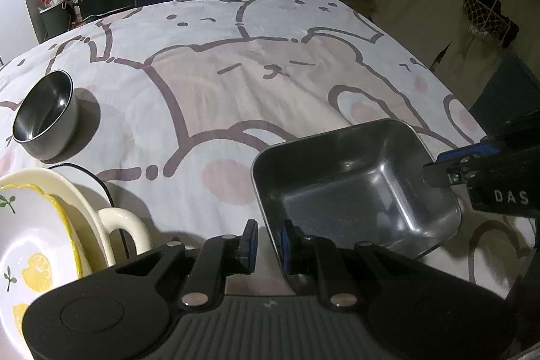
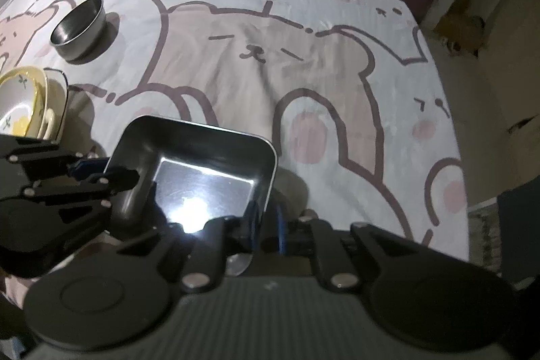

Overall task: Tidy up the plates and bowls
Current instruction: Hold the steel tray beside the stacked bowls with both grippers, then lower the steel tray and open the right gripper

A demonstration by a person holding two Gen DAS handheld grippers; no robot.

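Only the right wrist view shows a bright glare on the floor of the square stainless steel tray [image 2: 202, 177], whose near right wall the right gripper [image 2: 266, 225] pinches. The left wrist view shows the left gripper [image 1: 268, 242] straddling the tray's opposite rim (whether the pads actually touch it cannot be told). Just left of that gripper sits a stack of cream, lemon-patterned ceramic dishes [image 1: 37, 245], with a round steel bowl [image 1: 47, 115] farther ahead.
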